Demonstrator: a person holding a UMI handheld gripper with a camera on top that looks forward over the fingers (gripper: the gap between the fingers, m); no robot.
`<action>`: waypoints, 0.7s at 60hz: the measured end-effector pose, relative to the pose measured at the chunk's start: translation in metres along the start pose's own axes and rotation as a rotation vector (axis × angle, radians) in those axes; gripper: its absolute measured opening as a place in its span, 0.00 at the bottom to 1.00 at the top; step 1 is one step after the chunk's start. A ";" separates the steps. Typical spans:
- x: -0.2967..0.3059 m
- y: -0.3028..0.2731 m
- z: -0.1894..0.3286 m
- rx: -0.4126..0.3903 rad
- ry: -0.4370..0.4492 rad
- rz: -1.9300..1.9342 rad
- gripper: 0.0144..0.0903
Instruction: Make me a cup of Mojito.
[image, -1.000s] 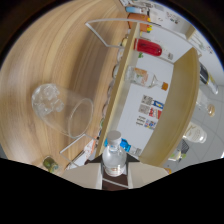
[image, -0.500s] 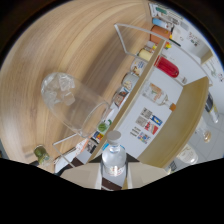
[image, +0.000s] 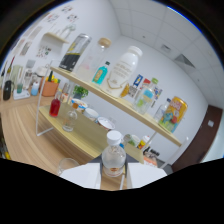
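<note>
**Inspector:** Shelving first, from the left. What stands at that end?

**Assistant:** A two-tier wooden shelf unit with a white metal frame (image: 107, 97). Far left, beside it, a dark bottle (image: 7, 90) and an orange container (image: 50, 87) holding upright items. On the upper board stand a tall clear jar with dark contents (image: 75, 52), then a clear glass bottle with a cork-coloured cap (image: 97, 55), a small blue bottle (image: 101, 73) and a large white plastic bottle with a printed label (image: 123, 67).

**Inspector:** And the lower board?

**Assistant:** A red-filled glass bottle (image: 55, 106), a stemmed clear glass (image: 70, 120) just right of it, then white plates or bowls (image: 105, 121). Smaller items farther right are too indistinct to name.

**Inspector:** Right end of the upper board?

**Assistant:** A cluster of small bottles (image: 145, 95), then a yellow printed can (image: 175, 114). Beyond it, a dark door (image: 202, 140) in the white wall.

**Inspector:** Gripper condition?

**Assistant:** The hand-held gripper (image: 114, 172) has its two pale fingers (image: 82, 177) pinching a clear plastic bottle with a white cap (image: 114, 156), one finger pressed to each side. The bottle stands upright, near the camera, in front of the lower shelf. An empty clear glass (image: 66, 165) sits just left of the fingers.
</note>
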 end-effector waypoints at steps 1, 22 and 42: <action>-0.001 0.004 0.002 -0.011 -0.010 0.058 0.26; -0.036 0.139 0.042 -0.173 -0.091 0.512 0.26; -0.059 0.205 0.064 -0.299 -0.113 0.532 0.26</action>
